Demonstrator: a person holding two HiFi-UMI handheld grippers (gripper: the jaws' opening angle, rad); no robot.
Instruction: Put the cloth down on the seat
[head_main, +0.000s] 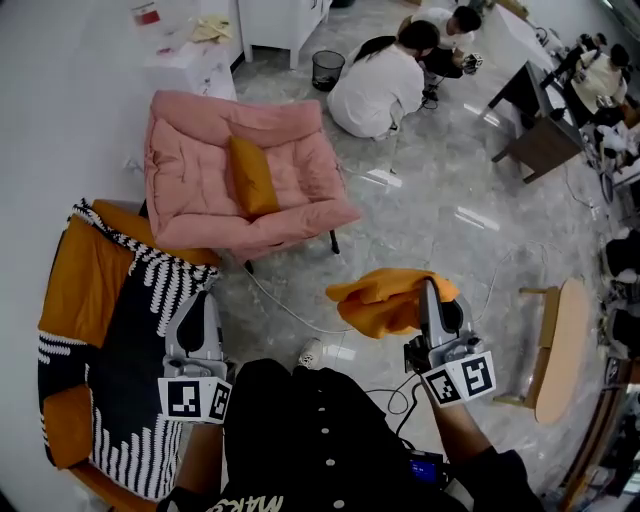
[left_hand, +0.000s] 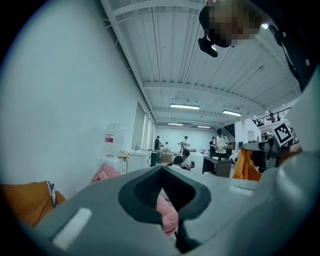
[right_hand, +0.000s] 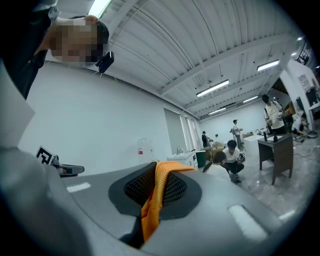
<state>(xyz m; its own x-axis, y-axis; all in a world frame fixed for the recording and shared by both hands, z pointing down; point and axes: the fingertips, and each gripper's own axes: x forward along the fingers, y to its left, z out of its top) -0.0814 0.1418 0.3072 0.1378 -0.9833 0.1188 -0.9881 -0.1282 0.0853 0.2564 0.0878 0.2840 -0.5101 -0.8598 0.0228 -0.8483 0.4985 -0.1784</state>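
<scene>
While my right gripper (head_main: 430, 296) was clamped on the orange cloth (head_main: 384, 300) bunched at its tips, the pink seat (head_main: 262, 205) lay well ahead-left of those jaws, nearer my closed, empty left gripper (head_main: 204, 312).

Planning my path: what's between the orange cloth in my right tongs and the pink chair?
Head view: only bare floor between cloth and chair, with a white cable trailing across it near the chair.
</scene>
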